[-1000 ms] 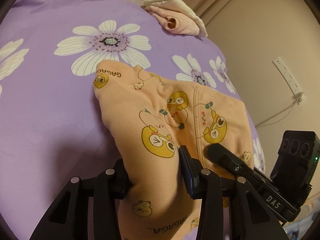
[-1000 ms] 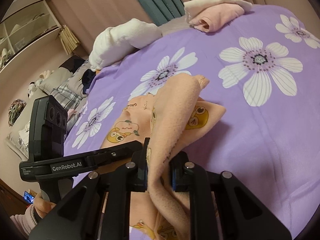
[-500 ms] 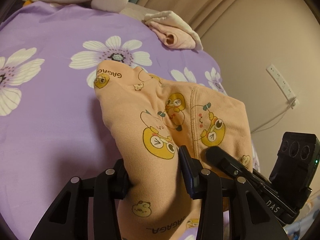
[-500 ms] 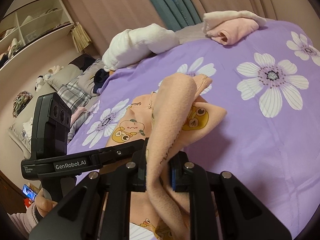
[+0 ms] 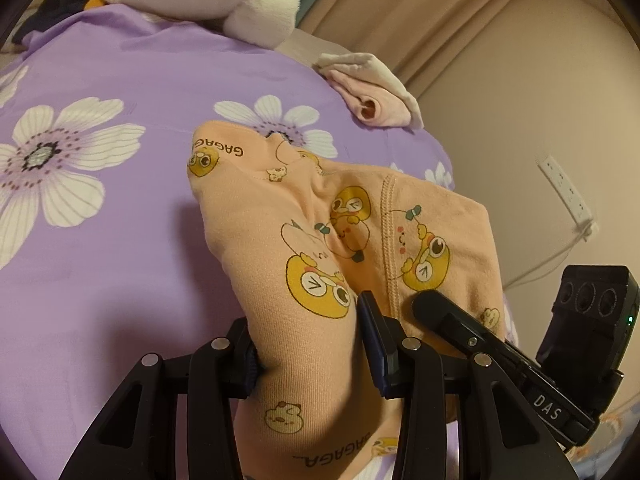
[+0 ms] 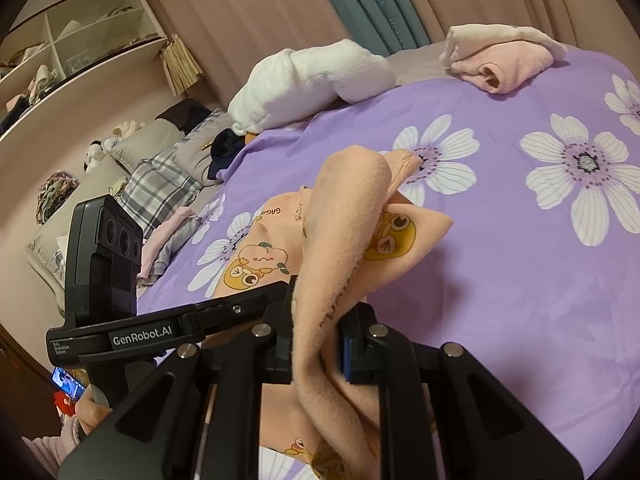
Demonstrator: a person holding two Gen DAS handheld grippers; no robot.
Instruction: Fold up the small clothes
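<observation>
Fabric of a peach cotton garment printed with yellow cartoon ducks (image 5: 320, 240) bunches between both pairs of jaws: left gripper (image 5: 308, 344) and right gripper (image 6: 318, 340) each pinch it above the purple flowered bedsheet (image 5: 100, 240).

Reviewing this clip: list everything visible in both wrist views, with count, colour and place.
peach garment: one, peach with yellow cartoon prints, lifted over the bedspread, clamped in both grippers
bedspread: one, purple with white flowers, covering the bed
pink folded clothes: one small pile, pink and cream, far edge of the bed
plush toy: one, white, at the bed's far side
shelf unit: one, pale, against the wall
power strip: one, white, on the wall
left gripper: black, shut on the garment
right gripper: black, shut on the garment
</observation>
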